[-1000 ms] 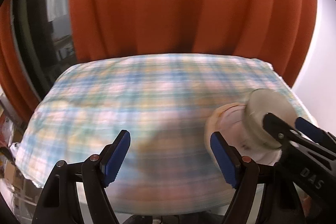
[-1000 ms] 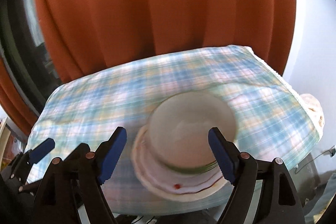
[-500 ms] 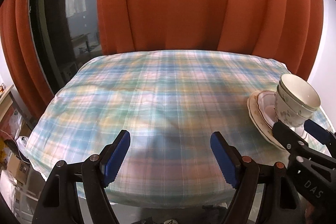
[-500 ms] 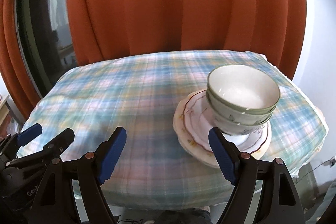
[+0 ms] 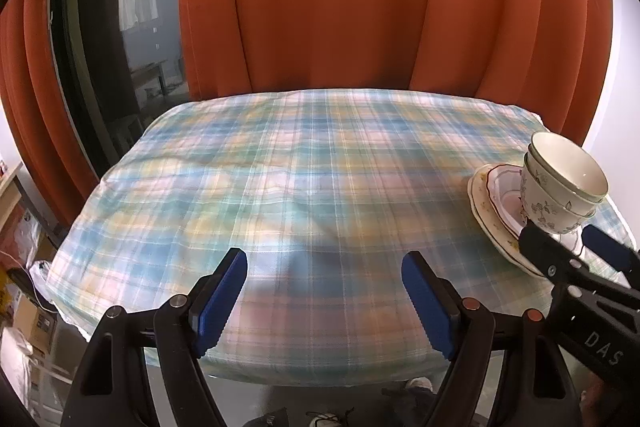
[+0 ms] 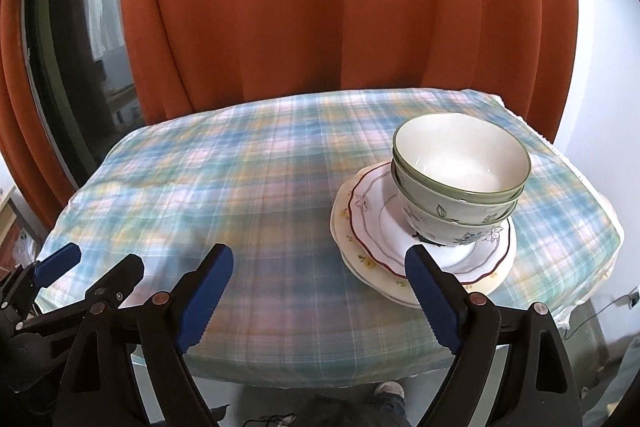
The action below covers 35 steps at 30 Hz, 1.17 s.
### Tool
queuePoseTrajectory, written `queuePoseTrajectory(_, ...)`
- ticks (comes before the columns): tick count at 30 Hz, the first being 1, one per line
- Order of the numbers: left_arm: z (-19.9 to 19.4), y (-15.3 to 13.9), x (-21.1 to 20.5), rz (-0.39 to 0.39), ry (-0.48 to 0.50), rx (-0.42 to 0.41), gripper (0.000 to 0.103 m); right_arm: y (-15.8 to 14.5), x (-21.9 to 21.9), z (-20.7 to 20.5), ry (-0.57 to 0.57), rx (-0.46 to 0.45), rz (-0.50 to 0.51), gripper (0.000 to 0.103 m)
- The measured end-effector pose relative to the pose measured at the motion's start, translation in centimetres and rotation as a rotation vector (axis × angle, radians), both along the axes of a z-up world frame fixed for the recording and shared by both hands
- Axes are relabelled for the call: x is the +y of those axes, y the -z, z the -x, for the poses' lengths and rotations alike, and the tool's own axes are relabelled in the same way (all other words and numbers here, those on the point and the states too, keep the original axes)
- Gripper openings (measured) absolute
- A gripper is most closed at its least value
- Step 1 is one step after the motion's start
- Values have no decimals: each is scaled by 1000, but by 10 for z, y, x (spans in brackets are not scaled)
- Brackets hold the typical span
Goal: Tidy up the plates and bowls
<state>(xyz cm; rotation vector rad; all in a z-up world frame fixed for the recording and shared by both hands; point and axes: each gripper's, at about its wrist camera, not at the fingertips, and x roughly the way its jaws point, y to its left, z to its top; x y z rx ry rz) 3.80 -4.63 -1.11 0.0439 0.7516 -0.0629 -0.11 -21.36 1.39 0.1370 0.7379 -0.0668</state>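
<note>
Two stacked cream bowls (image 6: 460, 171) with green rims and flower prints stand on two stacked plates (image 6: 372, 231) at the right of the plaid-covered table (image 6: 240, 195). My right gripper (image 6: 318, 295) hovers over the table's near edge, its jaws opening with nothing between them; the stack lies just beyond its right finger. My left gripper (image 5: 324, 303) is open and empty over bare cloth (image 5: 300, 187) further left. The left wrist view has the bowls (image 5: 560, 183) and plates (image 5: 494, 211) at far right, behind my right gripper (image 5: 570, 245). My left gripper (image 6: 90, 269) appears at the lower left of the right wrist view.
Orange curtains (image 6: 320, 7) hang behind the table, beside a dark window (image 5: 100, 47) on the left. A white wall (image 6: 600, 67) stands to the right. Boxes and bags (image 5: 24, 287) clutter the floor at the lower left. A person's shoe (image 6: 388, 391) shows below the near edge.
Both grippers pulled back toward the table's near edge and away from the stack. A second ago the right gripper straddled the top bowl; now the bowls stand free.
</note>
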Motion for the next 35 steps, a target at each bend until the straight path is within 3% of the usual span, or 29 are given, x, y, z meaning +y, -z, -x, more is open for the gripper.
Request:
queuePoseTrajectory(29,3,-3,3,-7,14,-14,81,-2,3,7,22,2,7,91)
queuePoseTrajectory(35,-1,-3,8,-11,-9,-11,89,-2,4,7,23,3,9,91)
